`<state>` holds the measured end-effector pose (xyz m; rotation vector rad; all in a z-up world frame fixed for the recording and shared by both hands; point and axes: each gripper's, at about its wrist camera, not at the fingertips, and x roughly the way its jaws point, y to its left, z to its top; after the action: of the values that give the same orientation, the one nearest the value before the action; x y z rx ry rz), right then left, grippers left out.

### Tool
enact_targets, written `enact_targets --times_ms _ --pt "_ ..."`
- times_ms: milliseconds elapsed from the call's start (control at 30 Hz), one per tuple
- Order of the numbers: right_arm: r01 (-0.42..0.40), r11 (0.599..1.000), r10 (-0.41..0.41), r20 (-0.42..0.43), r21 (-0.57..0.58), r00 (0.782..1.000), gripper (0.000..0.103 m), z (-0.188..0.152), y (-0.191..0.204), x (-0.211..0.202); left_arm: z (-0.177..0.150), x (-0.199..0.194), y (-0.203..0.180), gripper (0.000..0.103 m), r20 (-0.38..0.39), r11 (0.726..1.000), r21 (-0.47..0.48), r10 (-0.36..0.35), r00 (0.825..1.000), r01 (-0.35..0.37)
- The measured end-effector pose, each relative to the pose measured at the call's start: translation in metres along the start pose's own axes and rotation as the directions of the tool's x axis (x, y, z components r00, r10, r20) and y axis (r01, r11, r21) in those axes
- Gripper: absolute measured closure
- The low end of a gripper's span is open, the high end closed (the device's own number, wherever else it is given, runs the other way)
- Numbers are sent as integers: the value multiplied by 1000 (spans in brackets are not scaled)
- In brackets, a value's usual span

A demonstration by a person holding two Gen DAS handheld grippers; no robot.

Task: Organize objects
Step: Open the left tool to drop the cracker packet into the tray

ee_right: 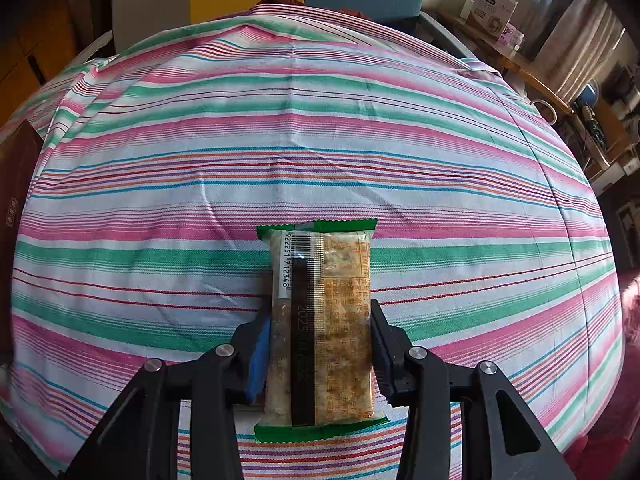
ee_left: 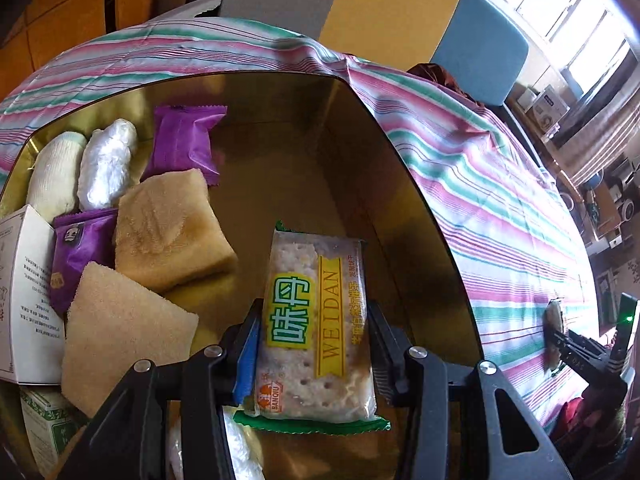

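My left gripper (ee_left: 314,320) is shut on a green-edged WEIDAN cracker packet (ee_left: 316,320) and holds it over the gold tin (ee_left: 400,168). The tin holds purple snack packets (ee_left: 186,140), two white wrapped rolls (ee_left: 106,160), tan sponge cakes (ee_left: 168,224) and a white box (ee_left: 24,300). My right gripper (ee_right: 320,328) is shut on a second cracker packet (ee_right: 320,320), back side up with its barcode showing, over the striped tablecloth (ee_right: 320,120). The right gripper with its packet also shows at the right edge of the left wrist view (ee_left: 558,336).
A green-and-white carton (ee_left: 44,428) lies at the tin's near left corner. A dark brown box (ee_right: 16,200) sits at the cloth's left edge. A blue chair (ee_left: 480,52) and cluttered shelves (ee_left: 600,200) stand beyond the table.
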<state>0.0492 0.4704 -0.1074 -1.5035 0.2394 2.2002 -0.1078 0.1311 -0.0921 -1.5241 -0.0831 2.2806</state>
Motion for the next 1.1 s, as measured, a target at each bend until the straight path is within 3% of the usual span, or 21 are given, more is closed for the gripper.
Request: enact_targets --times_ms 600,1100 --pt "0 1000 0 0 -1 1000 58 1 -1 1 0 0 -7 55 1 995 70 68 998 -68" --pt "0 1000 0 0 -5 1000 59 1 -1 1 -13 -39 -14 55 156 981 149 103 982 -127"
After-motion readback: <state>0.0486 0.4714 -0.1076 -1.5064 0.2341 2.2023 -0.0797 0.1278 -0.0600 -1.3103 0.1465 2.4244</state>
